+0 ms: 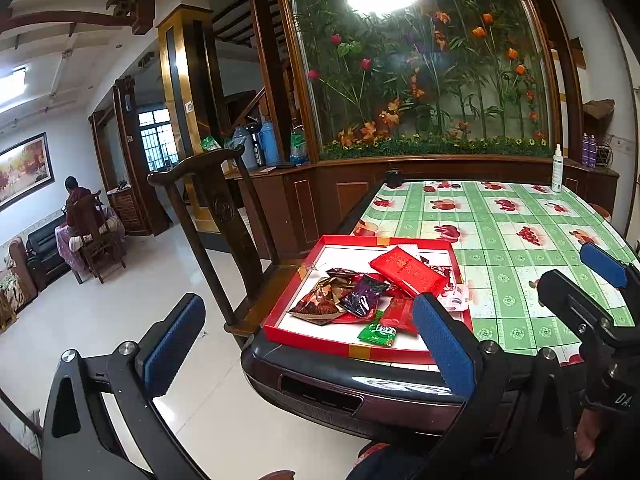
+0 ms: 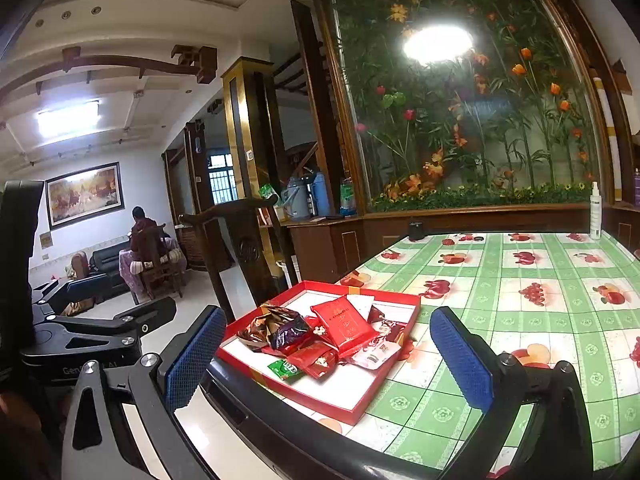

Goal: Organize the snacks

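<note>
A shallow red box tray [image 1: 294,286] [image 2: 356,406] sits at the near left corner of the table. It holds a pile of snack packets: a large red pack [image 1: 408,270] [image 2: 344,320], a purple packet [image 1: 362,294] [image 2: 288,332], brown foil packets [image 1: 320,300] and a small green packet [image 1: 378,334] [image 2: 284,370]. My left gripper [image 1: 310,346] is open and empty, held off the table's corner in front of the tray. My right gripper [image 2: 328,360] is open and empty, just before the tray; it also shows in the left wrist view [image 1: 576,276].
The table has a green checked fruit-print cloth [image 2: 520,304]. A white spray bottle [image 2: 595,212] and a small dark cup [image 2: 416,230] stand at its far edge. A dark wooden chair [image 1: 216,216] stands left of the table. A person sits far off at the left.
</note>
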